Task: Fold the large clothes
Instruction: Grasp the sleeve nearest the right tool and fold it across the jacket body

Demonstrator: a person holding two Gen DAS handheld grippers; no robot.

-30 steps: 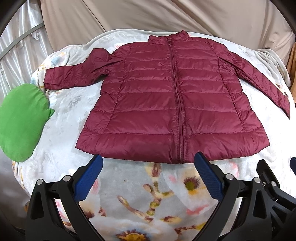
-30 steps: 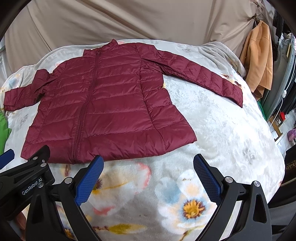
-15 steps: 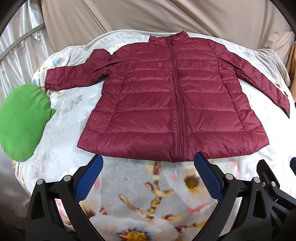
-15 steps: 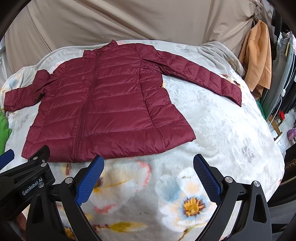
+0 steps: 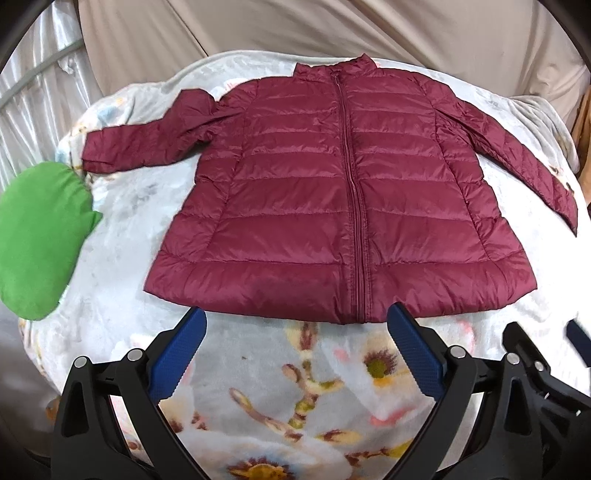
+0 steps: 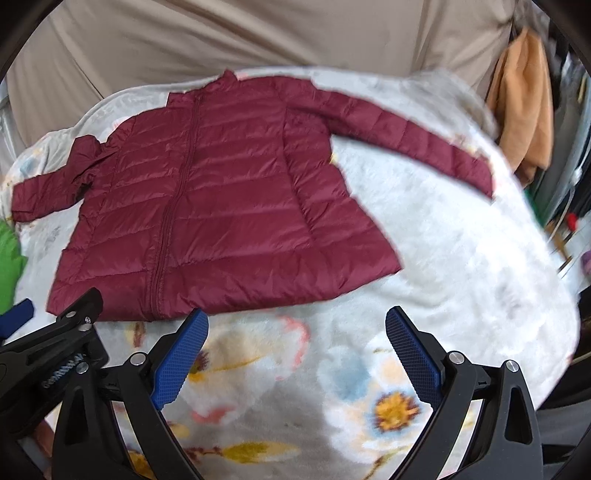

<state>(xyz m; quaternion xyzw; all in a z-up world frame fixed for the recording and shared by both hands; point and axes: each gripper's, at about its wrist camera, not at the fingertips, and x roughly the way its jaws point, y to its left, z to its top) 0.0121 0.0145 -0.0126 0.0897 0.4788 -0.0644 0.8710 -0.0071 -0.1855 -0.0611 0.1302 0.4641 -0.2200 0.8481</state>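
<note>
A maroon quilted jacket [image 5: 332, 192] lies flat and zipped on a floral blanket [image 5: 295, 387], collar at the far side, both sleeves spread outward. My left gripper [image 5: 295, 332] hovers open just short of the hem, near the zipper's bottom end. In the right wrist view the jacket [image 6: 221, 206] fills the left half, its right sleeve [image 6: 413, 136] stretching toward the right edge. My right gripper [image 6: 297, 332] is open above the blanket [image 6: 443, 258], just in front of the hem's right part. Nothing is between either pair of fingers.
A green cushion [image 5: 37, 240] sits at the blanket's left edge by the left sleeve cuff. A beige curtain [image 5: 295, 29] hangs behind. An orange garment [image 6: 524, 107] hangs at the right, with clutter beyond. The left gripper's body [image 6: 55, 354] shows at the right view's lower left.
Both grippers have edged a little toward the jacket's hem. The right view has swung slightly and is blurred. The jacket has not moved.
</note>
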